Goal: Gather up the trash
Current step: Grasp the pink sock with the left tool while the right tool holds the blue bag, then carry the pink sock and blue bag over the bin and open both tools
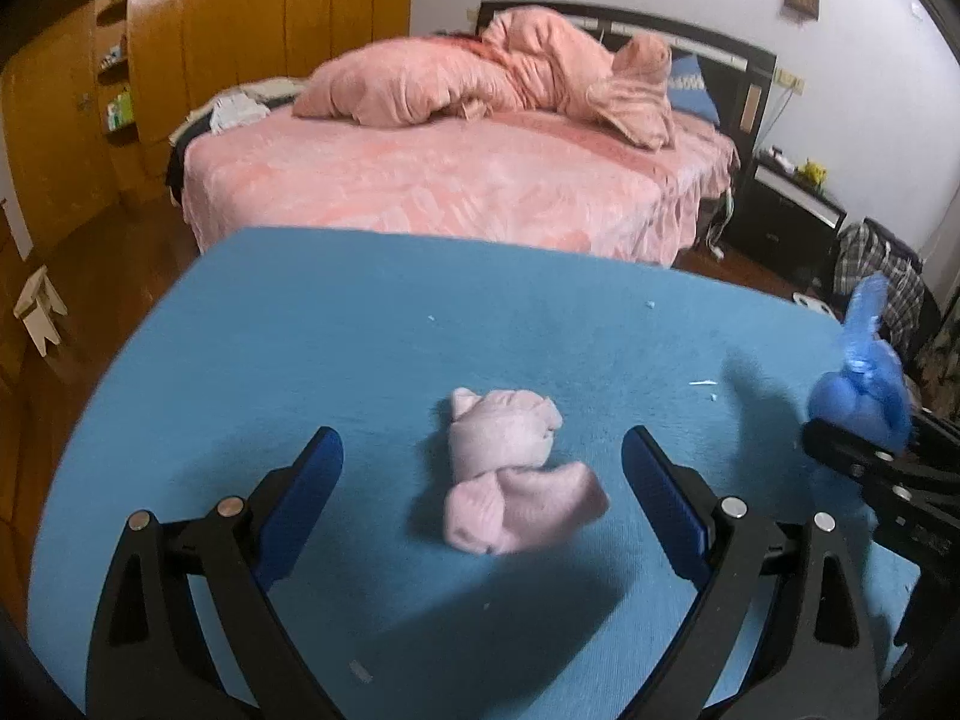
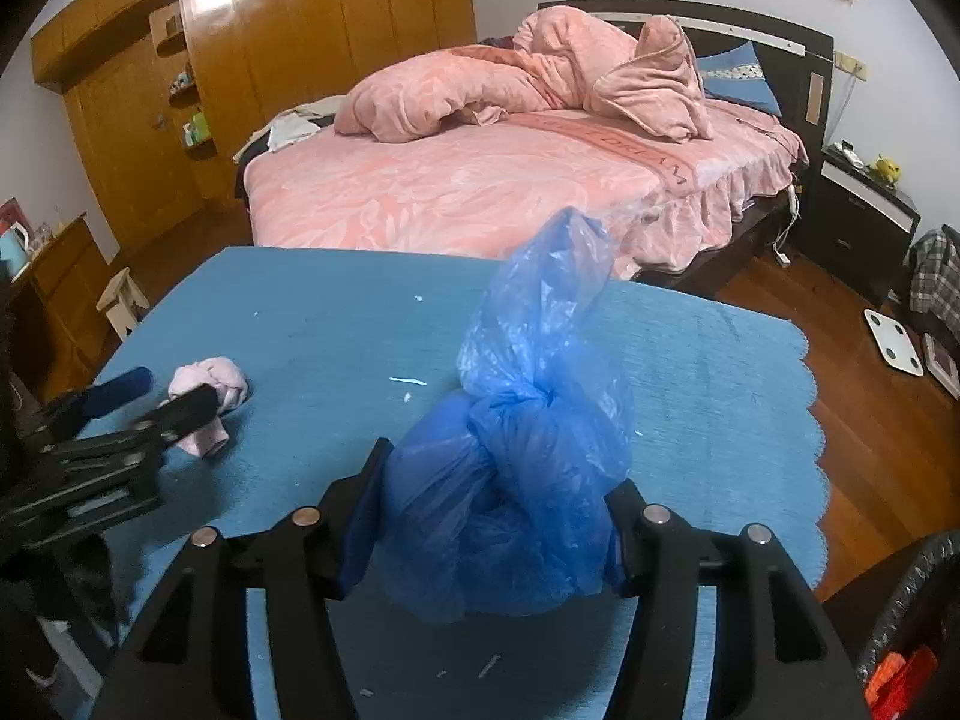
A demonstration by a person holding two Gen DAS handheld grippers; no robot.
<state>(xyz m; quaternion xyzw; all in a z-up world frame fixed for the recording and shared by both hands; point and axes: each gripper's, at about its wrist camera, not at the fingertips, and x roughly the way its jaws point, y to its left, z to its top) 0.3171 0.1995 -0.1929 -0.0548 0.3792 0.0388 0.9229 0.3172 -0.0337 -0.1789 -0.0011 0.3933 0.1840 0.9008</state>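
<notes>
A crumpled pink wad (image 1: 510,468) lies on the blue tablecloth (image 1: 300,330). My left gripper (image 1: 483,438) is open, one finger on each side of the wad and neither touching it. The right wrist view shows this gripper (image 2: 174,393) at the left, by the wad (image 2: 225,381). My right gripper (image 2: 501,474) is shut on a knotted blue plastic bag (image 2: 528,450), whose loose top stands up above the knot. The pads press into the bag's sides. In the left wrist view the bag (image 1: 858,384) and the right gripper (image 1: 840,438) sit at the far right. Small white scraps (image 2: 408,382) dot the cloth.
Beyond the table's far edge stands a bed (image 2: 480,180) with pink bedding. A white stool (image 2: 123,297) is on the wooden floor at left. A white scale (image 2: 894,345) lies at right. A dark mesh bin rim (image 2: 912,588) shows at bottom right.
</notes>
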